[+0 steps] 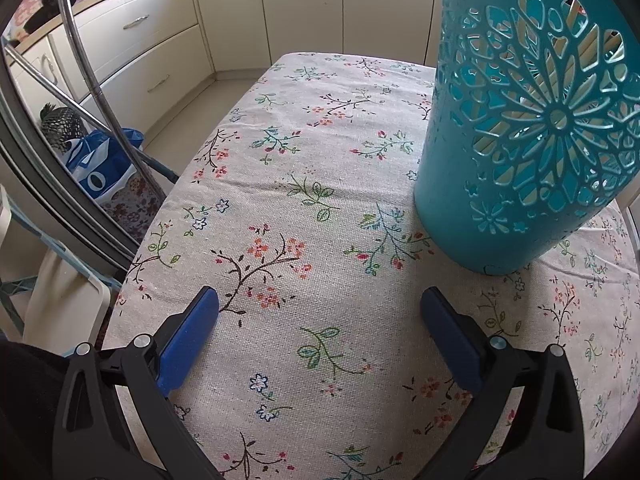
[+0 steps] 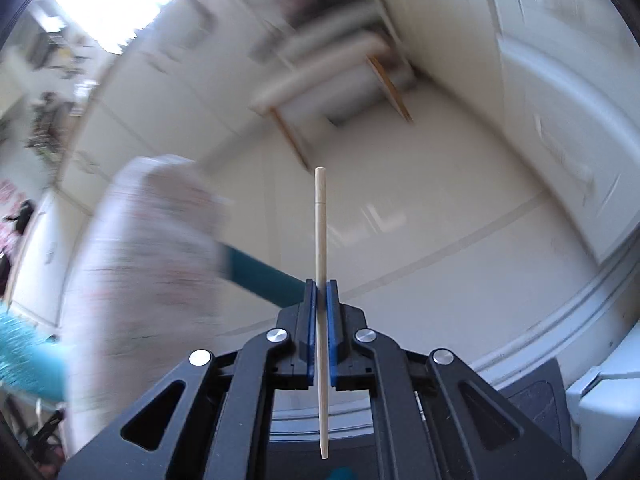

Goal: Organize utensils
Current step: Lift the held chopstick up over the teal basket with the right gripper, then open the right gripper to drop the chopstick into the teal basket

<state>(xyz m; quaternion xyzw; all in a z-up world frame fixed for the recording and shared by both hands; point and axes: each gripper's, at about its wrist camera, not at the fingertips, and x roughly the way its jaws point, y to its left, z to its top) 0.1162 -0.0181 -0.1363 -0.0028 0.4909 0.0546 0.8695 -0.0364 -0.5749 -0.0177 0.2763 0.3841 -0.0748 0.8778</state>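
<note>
A tall teal utensil holder (image 1: pixel 524 120) with a cut-out flower pattern stands on the floral tablecloth (image 1: pixel 288 208) at the right of the left wrist view; pale sticks show through its holes. My left gripper (image 1: pixel 319 300) is open and empty, low over the cloth, just left of and in front of the holder. My right gripper (image 2: pixel 320 286) is shut on a pale wooden chopstick (image 2: pixel 321 220), held upright in the air, clamped near its middle. The right wrist view is motion-blurred; the table (image 2: pixel 144 248) and a teal edge (image 2: pixel 264 276) smear at the left.
Cream kitchen cabinets (image 1: pixel 168 44) run behind the table. A metal chair frame (image 1: pixel 80 56), a blue bag (image 1: pixel 100 164) and a pineapple (image 1: pixel 60 124) are to the table's left. A white stool (image 2: pixel 328 68) and white doors (image 2: pixel 560 100) show in the right wrist view.
</note>
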